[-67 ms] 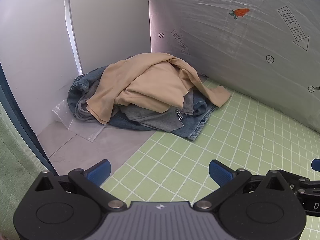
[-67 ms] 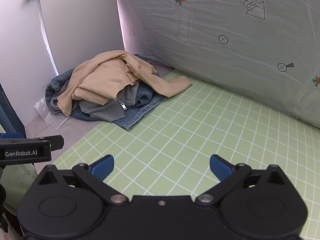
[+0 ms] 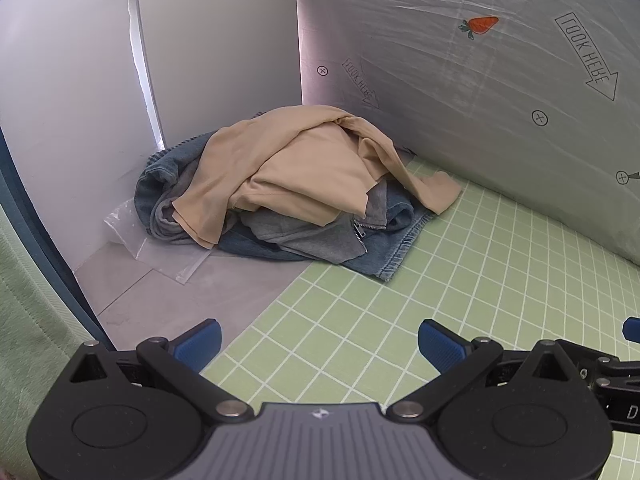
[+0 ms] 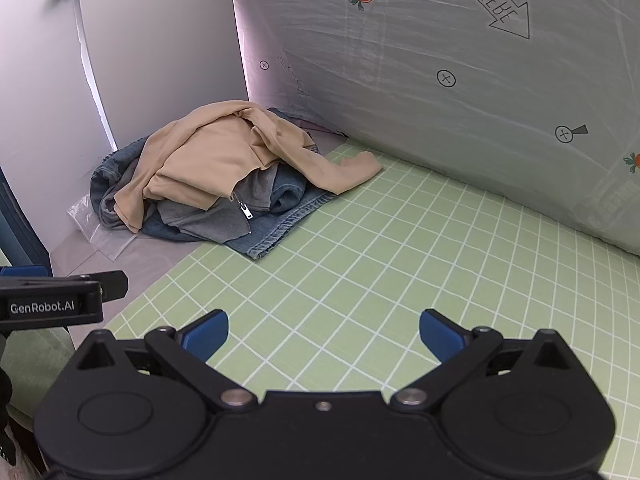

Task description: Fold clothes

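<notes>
A heap of clothes lies in the far left corner. On top is a beige garment (image 3: 304,168) (image 4: 208,156), under it a grey zip-up piece (image 3: 308,236) (image 4: 208,216), and at the bottom a blue denim piece (image 3: 392,248) (image 4: 280,216). My left gripper (image 3: 318,346) hangs open above the near edge of the green grid mat (image 3: 460,280), well short of the heap, with nothing between its blue pads. My right gripper (image 4: 324,332) is open too, empty, over the mat (image 4: 420,260). The left tool's side shows at the left edge of the right wrist view.
White panels (image 3: 220,40) close off the back left. A wrinkled plastic-covered sheet (image 3: 480,100) with arrows and carrot prints forms the right wall. A clear plastic bag (image 3: 160,248) lies on the grey surface (image 3: 160,300) beside the heap.
</notes>
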Action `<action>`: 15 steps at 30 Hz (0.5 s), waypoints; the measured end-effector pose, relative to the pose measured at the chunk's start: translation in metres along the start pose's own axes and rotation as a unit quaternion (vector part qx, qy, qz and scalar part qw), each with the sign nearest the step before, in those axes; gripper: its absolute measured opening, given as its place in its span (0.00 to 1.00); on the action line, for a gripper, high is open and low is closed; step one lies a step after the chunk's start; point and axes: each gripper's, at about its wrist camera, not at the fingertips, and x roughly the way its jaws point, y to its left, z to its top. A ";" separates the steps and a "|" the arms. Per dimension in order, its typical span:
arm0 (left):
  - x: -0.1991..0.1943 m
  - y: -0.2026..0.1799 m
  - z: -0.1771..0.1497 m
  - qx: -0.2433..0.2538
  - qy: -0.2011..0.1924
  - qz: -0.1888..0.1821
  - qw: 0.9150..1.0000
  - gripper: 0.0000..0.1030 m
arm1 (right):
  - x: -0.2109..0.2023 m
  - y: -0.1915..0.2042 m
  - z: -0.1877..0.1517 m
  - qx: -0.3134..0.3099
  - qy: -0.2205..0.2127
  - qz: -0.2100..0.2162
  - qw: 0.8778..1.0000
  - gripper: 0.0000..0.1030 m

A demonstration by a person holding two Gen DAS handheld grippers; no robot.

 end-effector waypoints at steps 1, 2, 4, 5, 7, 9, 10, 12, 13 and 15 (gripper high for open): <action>0.000 0.000 0.000 -0.001 0.000 0.000 1.000 1.00 | 0.000 0.000 0.000 0.000 0.000 0.000 1.000 1.00; 0.000 0.000 0.000 -0.001 0.000 0.000 1.000 1.00 | 0.000 0.000 0.000 0.000 0.001 0.000 1.000 1.00; 0.000 -0.001 0.000 -0.002 0.000 0.000 1.000 1.00 | 0.001 0.000 -0.001 0.000 0.001 0.000 1.000 1.00; 0.000 -0.001 0.000 0.003 -0.001 -0.013 1.000 1.00 | 0.001 0.000 -0.001 0.000 0.001 0.000 1.000 1.00; 0.000 -0.002 0.000 0.007 -0.001 -0.025 1.000 1.00 | 0.004 0.002 0.000 0.000 0.001 0.000 1.000 1.00; 0.002 -0.002 -0.002 0.007 -0.002 -0.025 1.000 1.00 | 0.003 0.000 -0.001 0.000 0.001 0.000 1.000 1.00; 0.003 -0.002 -0.003 0.006 -0.002 -0.024 1.000 1.00 | 0.002 0.000 -0.002 0.000 0.001 -0.001 1.000 1.00; 0.001 -0.002 -0.001 0.009 -0.001 -0.026 1.000 1.00 | 0.002 0.001 -0.002 0.000 0.000 -0.001 1.000 1.00; 0.002 -0.002 -0.001 0.009 -0.002 -0.026 1.000 1.00 | 0.003 0.001 -0.002 0.000 0.000 -0.001 1.000 1.00; 0.002 -0.002 -0.002 0.009 -0.002 -0.026 1.000 1.00 | 0.003 0.002 -0.003 0.000 -0.002 -0.002 1.000 1.00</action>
